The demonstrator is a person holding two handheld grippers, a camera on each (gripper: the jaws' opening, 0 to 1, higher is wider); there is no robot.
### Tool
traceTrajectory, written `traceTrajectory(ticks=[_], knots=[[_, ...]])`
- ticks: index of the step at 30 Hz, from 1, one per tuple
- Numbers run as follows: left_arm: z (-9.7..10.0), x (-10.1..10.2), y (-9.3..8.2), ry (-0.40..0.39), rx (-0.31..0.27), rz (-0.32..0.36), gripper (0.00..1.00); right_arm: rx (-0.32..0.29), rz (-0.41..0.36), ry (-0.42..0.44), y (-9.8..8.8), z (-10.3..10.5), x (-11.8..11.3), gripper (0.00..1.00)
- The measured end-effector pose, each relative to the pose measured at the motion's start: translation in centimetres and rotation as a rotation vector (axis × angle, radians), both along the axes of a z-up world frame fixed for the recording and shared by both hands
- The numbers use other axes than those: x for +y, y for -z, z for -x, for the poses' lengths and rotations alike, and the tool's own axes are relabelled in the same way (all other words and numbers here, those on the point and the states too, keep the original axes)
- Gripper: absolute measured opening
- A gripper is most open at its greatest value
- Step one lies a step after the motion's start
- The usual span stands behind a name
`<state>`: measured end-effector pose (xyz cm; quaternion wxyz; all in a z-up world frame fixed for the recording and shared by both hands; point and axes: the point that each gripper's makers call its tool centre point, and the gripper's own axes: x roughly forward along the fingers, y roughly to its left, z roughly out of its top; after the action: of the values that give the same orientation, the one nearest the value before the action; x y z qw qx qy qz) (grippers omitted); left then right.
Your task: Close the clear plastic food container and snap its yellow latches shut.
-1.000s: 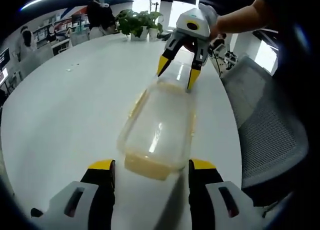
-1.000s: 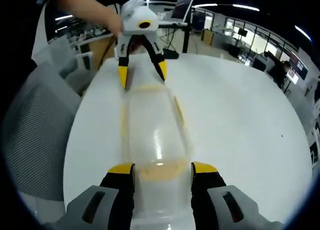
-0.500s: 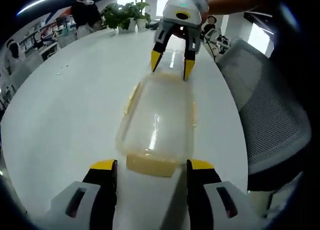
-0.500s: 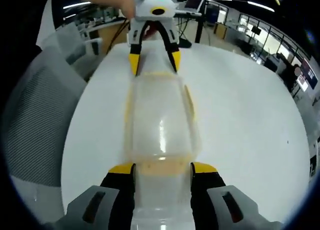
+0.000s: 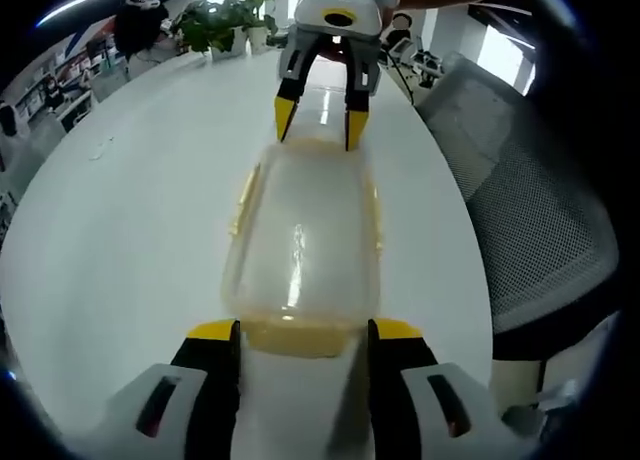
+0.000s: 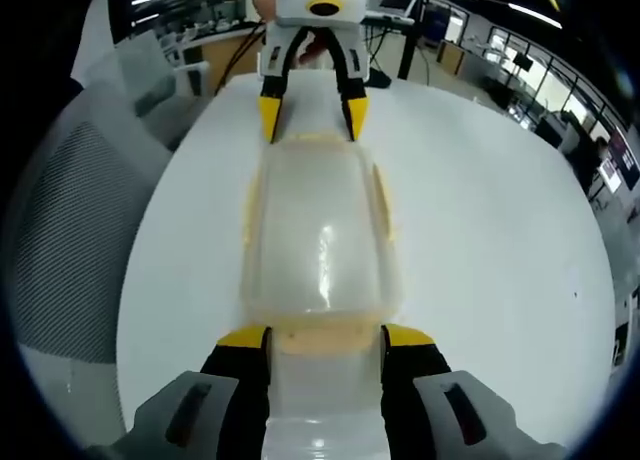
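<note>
Clear lidded container [image 5: 303, 240] with yellow latches lies between both open claws.

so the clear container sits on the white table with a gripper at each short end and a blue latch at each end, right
Not quite: the latches are yellow, not blue, as the left gripper view shows. The clear container does sit on the white table, with the left gripper and right gripper at its short ends.

The pale yellow end latch [image 5: 293, 335] of the clear rectangular plastic food container [image 5: 303, 235] lies between the left gripper's [image 5: 302, 332] yellow-tipped jaws, and whether it is snapped down is unclear. A grey mesh office chair [image 5: 535, 230] is cut off by the picture's edge.
</note>
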<state>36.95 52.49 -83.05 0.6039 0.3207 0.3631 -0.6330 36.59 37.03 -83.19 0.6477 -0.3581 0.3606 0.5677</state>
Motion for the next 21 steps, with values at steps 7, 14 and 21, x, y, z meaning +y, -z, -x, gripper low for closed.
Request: traceTrajectory(ticks=[7, 14, 21], knots=[[-0.63, 0.28, 0.68, 0.062, -0.036, -0.069, 0.4, -0.001, 0.053, -0.043, 0.73, 0.47, 0.23, 0.4], [-0.42, 0.33, 0.64, 0.062, -0.053, -0.075, 0.39, 0.021, 0.078, -0.032, 0.71, 0.44, 0.11, 0.4], [-0.57, 0.35, 0.88, 0.059, -0.087, -0.085, 0.39, 0.034, 0.082, -0.023, 0.83, 0.35, 0.04, 0.39]])
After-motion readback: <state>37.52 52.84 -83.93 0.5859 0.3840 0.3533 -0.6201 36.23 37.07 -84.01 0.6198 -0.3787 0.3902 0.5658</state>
